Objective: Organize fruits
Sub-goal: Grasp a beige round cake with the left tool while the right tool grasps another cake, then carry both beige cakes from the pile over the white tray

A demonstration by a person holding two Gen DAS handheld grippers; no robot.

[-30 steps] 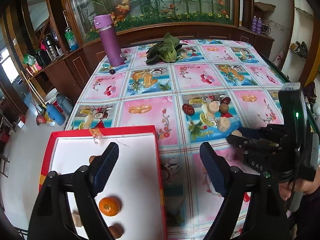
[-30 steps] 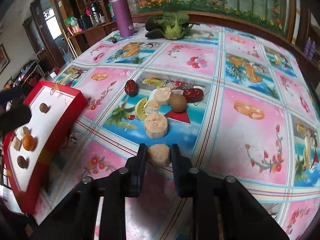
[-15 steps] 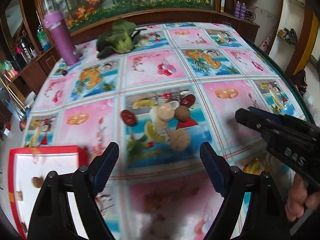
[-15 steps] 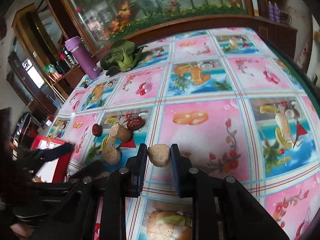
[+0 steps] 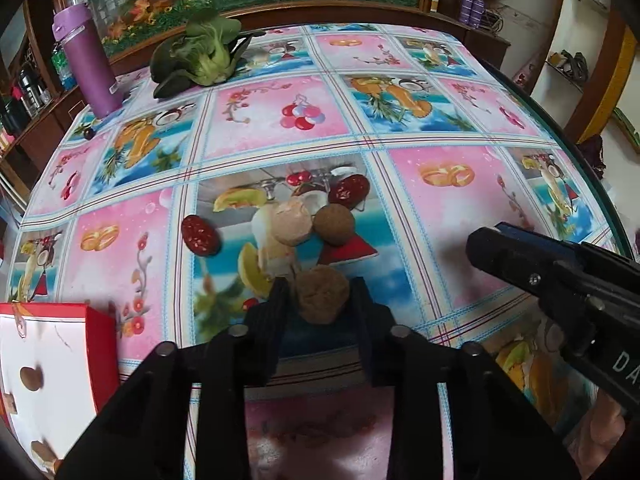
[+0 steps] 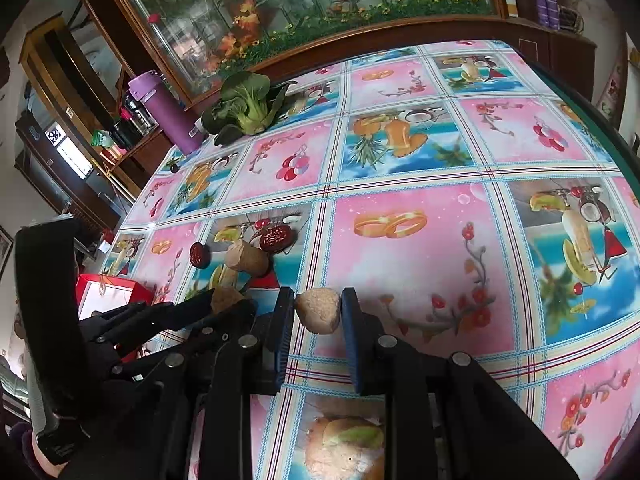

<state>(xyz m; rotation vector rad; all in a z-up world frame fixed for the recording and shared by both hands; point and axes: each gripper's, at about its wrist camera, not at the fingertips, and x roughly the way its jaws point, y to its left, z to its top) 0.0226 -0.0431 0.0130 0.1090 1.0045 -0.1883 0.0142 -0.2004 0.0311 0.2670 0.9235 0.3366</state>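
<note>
Clamping is observed on both sides. The left hand-held gripper is closed on a round brown rough-skinned fruit, which is pinched between its 2 black ribbed fingers just above the table, covered by a glossy pink-and-blue fruit-print cloth. The right hand-held gripper is closed on a pale tan cut fruit chunk, which is gripped between its blue-padded fingers and carried clear of the cloth.

In the left wrist view, a small cluster is recorded just beyond the held brown fruit: a pale tan sliced piece touching a second round brown fruit, with 1 dark red wrinkled date behind and another dark red date set apart to the left. Whether the pale piece rests on the cloth or on something beneath it cannot be told.

A red-rimmed cardboard box with a white liner is noted at the lower left edge, near the left hand-held gripper; a small brown fruit lies inside it, and further pieces at its bottom corner are too blurred to identify.

At the far end of the table, a green leafy bok choy lies beside an upright purple insulated bottle. A small dark round item sits near the bottle base.
</note>
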